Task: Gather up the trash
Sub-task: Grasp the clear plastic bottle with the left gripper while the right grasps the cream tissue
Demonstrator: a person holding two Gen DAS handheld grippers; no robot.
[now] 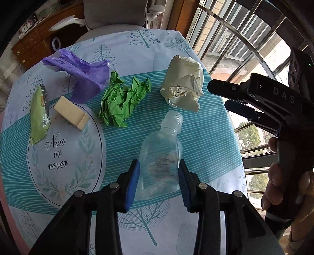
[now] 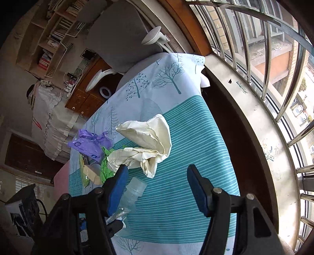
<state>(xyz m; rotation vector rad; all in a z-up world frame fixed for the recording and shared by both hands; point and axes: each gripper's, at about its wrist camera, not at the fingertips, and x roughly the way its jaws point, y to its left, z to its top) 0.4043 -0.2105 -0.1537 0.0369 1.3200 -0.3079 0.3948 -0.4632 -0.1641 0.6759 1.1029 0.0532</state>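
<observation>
A clear, flattened plastic bottle [image 1: 160,157] lies on the tablecloth, cap pointing away. My left gripper [image 1: 159,188] points down over it, its blue pads against the bottle's two sides near the base. My right gripper [image 2: 157,186] is open with nothing between its fingers. It hovers just in front of a crumpled cream paper [image 2: 145,141], and the bottle's neck [image 2: 135,186] lies by its left finger. In the left wrist view the right gripper [image 1: 217,95] hangs at the right, beside the cream paper [image 1: 184,86], with a hand on its handle.
On the teal patterned tablecloth [image 1: 206,147] also lie crumpled green paper [image 1: 121,102], a purple plastic bag [image 1: 82,74], a small cream box [image 1: 71,112] and a green foil wrapper [image 1: 39,113]. A grey chair [image 1: 115,13] stands behind the table. A barred window [image 2: 265,78] runs along the right.
</observation>
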